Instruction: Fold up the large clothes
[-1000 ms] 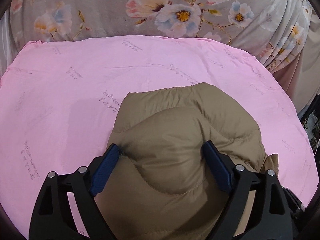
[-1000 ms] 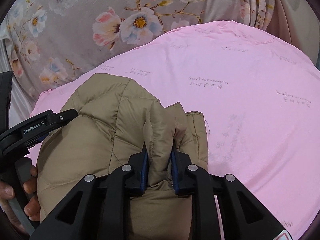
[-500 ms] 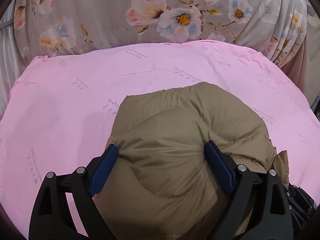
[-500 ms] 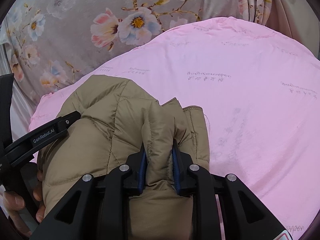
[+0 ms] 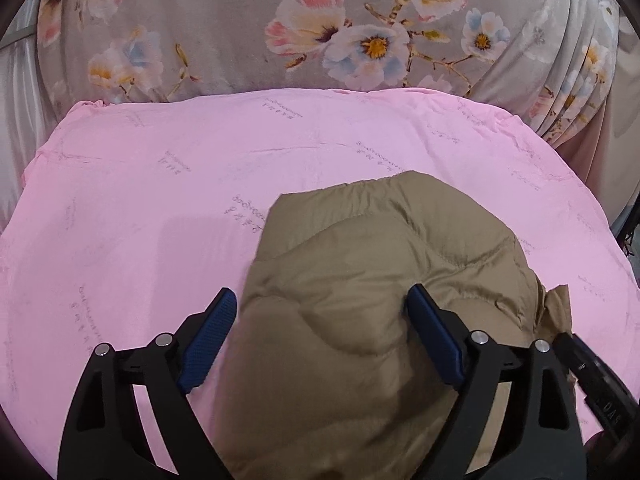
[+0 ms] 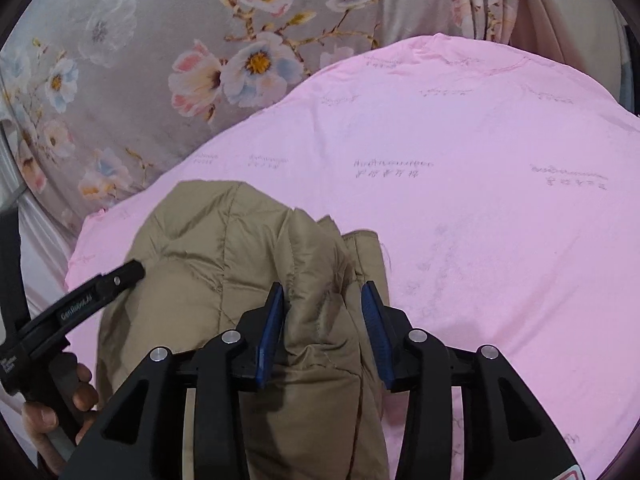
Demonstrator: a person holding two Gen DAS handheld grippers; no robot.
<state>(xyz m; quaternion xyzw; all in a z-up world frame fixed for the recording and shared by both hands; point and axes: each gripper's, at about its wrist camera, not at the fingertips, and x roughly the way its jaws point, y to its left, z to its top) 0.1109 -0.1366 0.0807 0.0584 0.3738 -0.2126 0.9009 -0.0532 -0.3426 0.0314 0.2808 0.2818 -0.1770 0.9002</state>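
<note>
A tan quilted puffer jacket [image 5: 360, 280] lies bunched on the pink sheet [image 5: 160, 200]; it also shows in the right wrist view [image 6: 224, 248]. My left gripper [image 5: 320, 304] is open, its jaws wide apart around a puffy fold, the left pad [image 5: 208, 336] clear of the cloth. My right gripper [image 6: 322, 300] is open, its blue pads [image 6: 272, 328] standing either side of a ridge of the jacket with a gap on the right. The left gripper's finger [image 6: 100, 288] rests at the jacket's left side in the right wrist view.
A grey floral cloth [image 5: 320, 32] hangs behind the pink sheet and drapes in folds at the right [image 5: 580, 80]. The person's hand [image 6: 48, 408] holds the left gripper's handle. Bare pink sheet [image 6: 500, 220] spreads to the right of the jacket.
My right gripper has opened and let go of the jacket ridge it pinched. My left gripper has shifted left, so its left pad now stands off the cloth.
</note>
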